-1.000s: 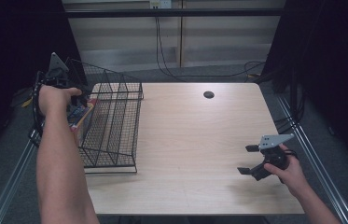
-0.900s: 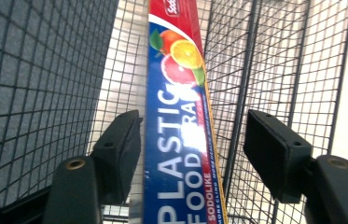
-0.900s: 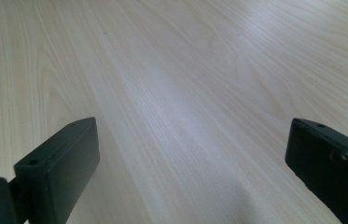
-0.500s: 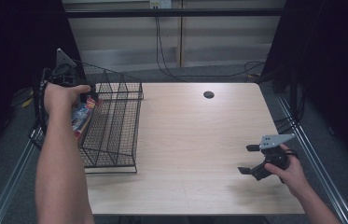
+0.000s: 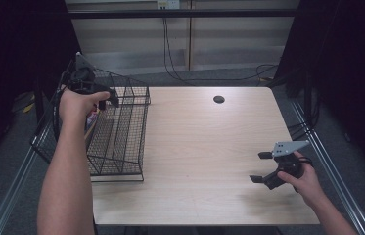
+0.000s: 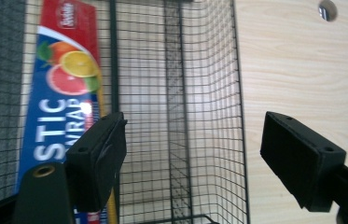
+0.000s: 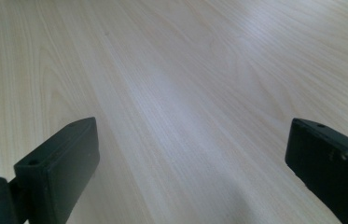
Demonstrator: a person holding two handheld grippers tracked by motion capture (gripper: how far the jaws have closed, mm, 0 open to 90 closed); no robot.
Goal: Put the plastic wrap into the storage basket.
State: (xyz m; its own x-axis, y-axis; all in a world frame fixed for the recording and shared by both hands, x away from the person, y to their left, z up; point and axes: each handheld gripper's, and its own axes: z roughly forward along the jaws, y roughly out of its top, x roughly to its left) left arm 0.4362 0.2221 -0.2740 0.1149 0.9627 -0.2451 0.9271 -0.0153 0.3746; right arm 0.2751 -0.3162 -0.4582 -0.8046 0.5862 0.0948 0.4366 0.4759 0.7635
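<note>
A black wire basket (image 5: 121, 142) stands at the table's left edge. In its left compartment lies a red and blue plastic wrap box (image 6: 64, 93) with citrus fruit printed on it, partly hidden by my left hand in the high view (image 5: 91, 120). My left gripper (image 5: 106, 100) hovers over the basket's far left corner. Its jaws (image 6: 192, 126) have just been opening and stand apart with nothing between them, the box lying beyond the left jaw. My right gripper (image 5: 258, 167) rests low over the table at the right, open and empty (image 7: 190, 130).
The pale wooden table (image 5: 204, 147) has a round cable hole (image 5: 218, 99) near its far edge. Metal rails run along both sides of the table. Cables hang behind the far edge. The basket's right compartment (image 6: 204, 93) holds nothing.
My left jaws have opened and let go of the plastic wrap box, which now lies in the basket. The left hand has shifted a little right and farther away. The right hand has kept still.
</note>
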